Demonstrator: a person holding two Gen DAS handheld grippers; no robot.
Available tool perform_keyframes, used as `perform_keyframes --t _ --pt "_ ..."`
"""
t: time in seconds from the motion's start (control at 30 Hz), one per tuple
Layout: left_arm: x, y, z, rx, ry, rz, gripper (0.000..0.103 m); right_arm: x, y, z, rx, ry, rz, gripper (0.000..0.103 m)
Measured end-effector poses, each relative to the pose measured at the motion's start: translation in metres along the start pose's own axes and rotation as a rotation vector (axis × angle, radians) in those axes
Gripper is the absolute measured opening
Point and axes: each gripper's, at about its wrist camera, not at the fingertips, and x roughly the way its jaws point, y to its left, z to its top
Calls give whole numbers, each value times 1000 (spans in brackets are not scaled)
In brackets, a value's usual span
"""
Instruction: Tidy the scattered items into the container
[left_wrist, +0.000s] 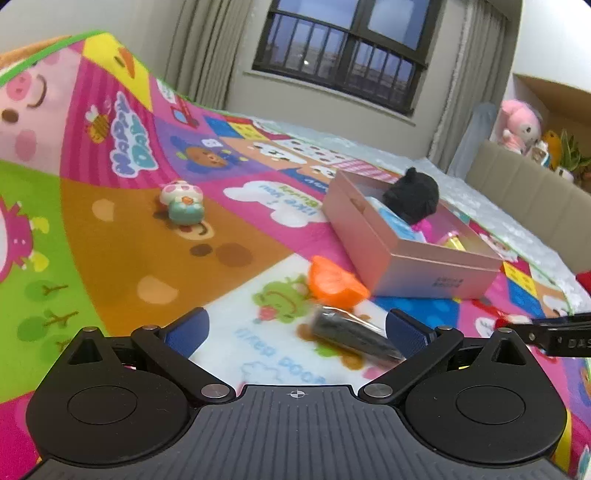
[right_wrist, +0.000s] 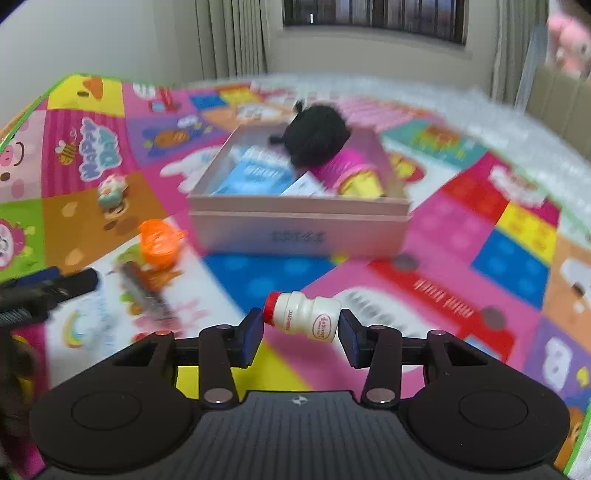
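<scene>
A pink box (left_wrist: 402, 254) stands on the colourful play mat and holds a black plush (left_wrist: 412, 199), a blue packet and a pink-and-yellow item; it also shows in the right wrist view (right_wrist: 299, 225). My left gripper (left_wrist: 297, 330) is open, low over the mat, with a dark wrapped packet (left_wrist: 351, 336) lying between its fingers and an orange toy (left_wrist: 334, 282) just beyond. A pastel toy (left_wrist: 183, 203) lies farther left. My right gripper (right_wrist: 301, 332) is shut on a small white bottle with a red cap (right_wrist: 303, 317), held sideways above the mat in front of the box.
The play mat (left_wrist: 122, 254) covers a bed; a beige headboard (left_wrist: 524, 184) with plush toys (left_wrist: 519, 125) is at the right. A window and curtains are behind. The right gripper's tip (left_wrist: 554, 332) shows at the left view's right edge.
</scene>
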Motion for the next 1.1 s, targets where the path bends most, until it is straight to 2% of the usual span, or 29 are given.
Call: perform_keyframes --t 0.03,0.1,0.13,0.2,0.27,0.3,0.37,0.5,0.6,0.67,0.77,0.8,0.83,0.9,0.97,1.1 --pt "-3 -5 3 32 2 20 103 -2 -3 -4 -11 -38 -20 55" --pt "-12 -13 11 99 -33 61 103 -7 -8 -10 -24 -107 -31 72" --pt "-13 -15 18 121 -38 87 103 -10 -13 -14 -22 -151 -25 75" --pt "-9 -13 30 120 -36 144 103 -14 -18 -22 -23 -220 -25 84" --pt "-2 -5 41 95 -74 206 103 -18 -23 -30 -25 -276 -14 88" --pt "2 -1 45 94 -94 243 103 -21 -27 -35 -16 -306 -5 95" --pt "17 6 54 111 -80 322 103 -26 -35 -46 9 -361 20 103" --pt "67 24 72 111 -19 462 103 -23 -44 -63 56 -438 40 103" --pt "100 44 84 41 42 464 103 -20 -46 -68 81 -448 35 103" --pt "115 55 88 -11 53 439 103 -18 -47 -70 85 -452 37 103" --pt "131 60 89 -22 53 474 102 -13 -45 -70 76 -429 32 103" --pt "135 59 89 -14 48 491 96 -12 -45 -69 71 -421 34 103" --pt "138 58 89 1 46 510 71 -11 -44 -71 69 -417 39 103" --pt "142 56 89 28 64 517 50 -10 -45 -71 76 -413 44 103" --pt "139 54 88 38 60 520 42 -9 -48 -71 93 -411 58 103" --pt "115 44 85 38 28 482 41 -4 -57 -69 145 -385 78 103"
